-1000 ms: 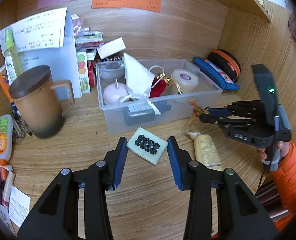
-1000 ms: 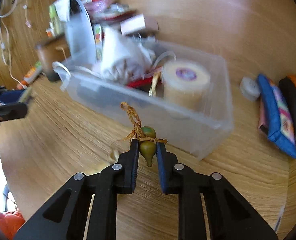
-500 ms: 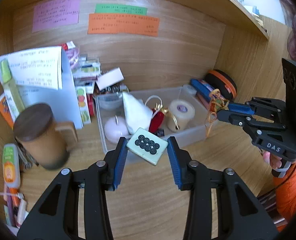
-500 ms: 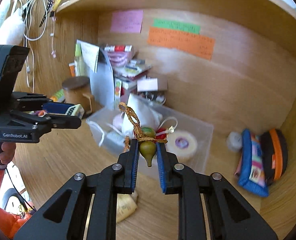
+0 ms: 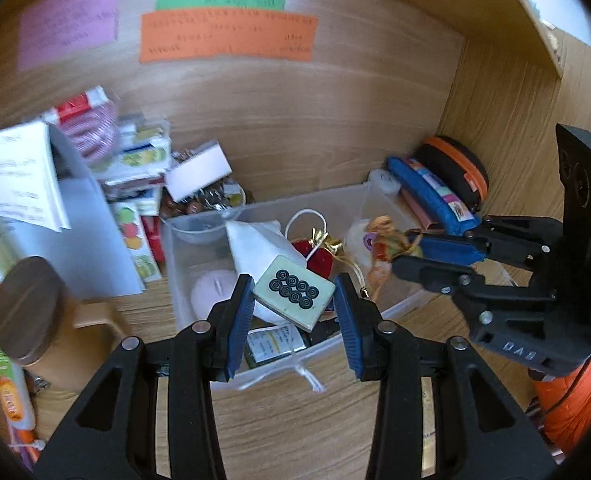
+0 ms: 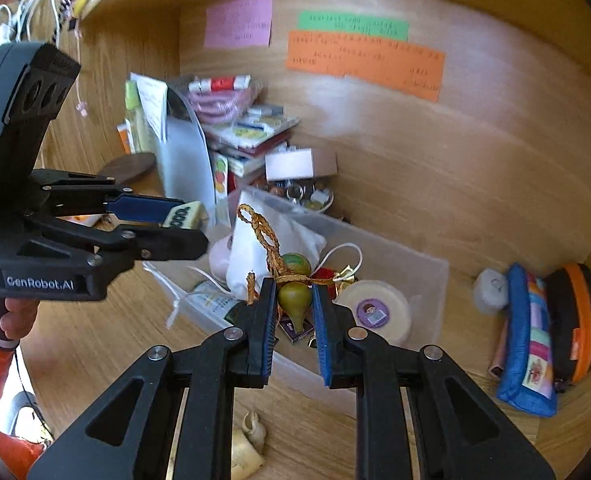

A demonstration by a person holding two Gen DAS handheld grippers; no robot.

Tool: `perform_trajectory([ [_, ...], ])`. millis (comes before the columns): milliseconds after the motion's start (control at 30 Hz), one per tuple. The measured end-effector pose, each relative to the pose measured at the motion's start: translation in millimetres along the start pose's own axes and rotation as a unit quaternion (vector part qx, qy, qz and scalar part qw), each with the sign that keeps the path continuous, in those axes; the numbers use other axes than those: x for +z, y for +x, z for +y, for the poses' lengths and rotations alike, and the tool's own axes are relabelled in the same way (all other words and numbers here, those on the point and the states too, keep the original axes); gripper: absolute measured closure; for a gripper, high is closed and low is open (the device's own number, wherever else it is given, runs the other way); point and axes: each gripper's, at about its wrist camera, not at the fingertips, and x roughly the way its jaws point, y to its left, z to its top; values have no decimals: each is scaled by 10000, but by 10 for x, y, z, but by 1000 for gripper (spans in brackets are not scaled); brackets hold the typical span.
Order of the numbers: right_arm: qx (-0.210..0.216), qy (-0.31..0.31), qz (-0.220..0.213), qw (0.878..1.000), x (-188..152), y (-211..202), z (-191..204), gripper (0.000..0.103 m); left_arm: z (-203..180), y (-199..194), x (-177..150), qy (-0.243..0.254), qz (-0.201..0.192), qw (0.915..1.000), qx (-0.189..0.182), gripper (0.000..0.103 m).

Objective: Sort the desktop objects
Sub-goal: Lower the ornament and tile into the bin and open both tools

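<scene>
Left claw point(image 5: 293, 300) is clamped on a pale green mahjong tile with black circles point(image 5: 294, 291), right claw point(image 6: 294, 308) is pinching a small green gourd charm on braided gold cord point(image 6: 293, 294), both poised above the clear plastic storage bin point(image 6: 435, 280) on the wooden bench point(image 6: 95, 360). Best lower each well inside the rim and release one at a time, so that cord doesn't snag.

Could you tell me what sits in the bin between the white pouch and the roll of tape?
In the right wrist view, a red item with gold ribbon lies between the white pouch and tape roll.
</scene>
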Motion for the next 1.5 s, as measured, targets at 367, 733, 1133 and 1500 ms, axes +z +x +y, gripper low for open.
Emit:
perform_trajectory([
  [367, 235, 14, 443, 9987, -96, 493, -89, 87, 34, 490, -7, 67, 496, 9985, -242, 63],
  [733, 291, 92, 550, 9980, -152, 660, -172, 87, 42, 632, -35, 244, 619, 9970, -387, 63],
  [1133, 237, -44, 513, 9984, -166, 634, -152, 86, 93, 710, -80, 64, 798, 9949, -611, 63],
  [1500, 53, 107, 353, 9993, -85, 494, -182, 63, 134, 490, -14, -109, 420, 9976, -534, 54],
])
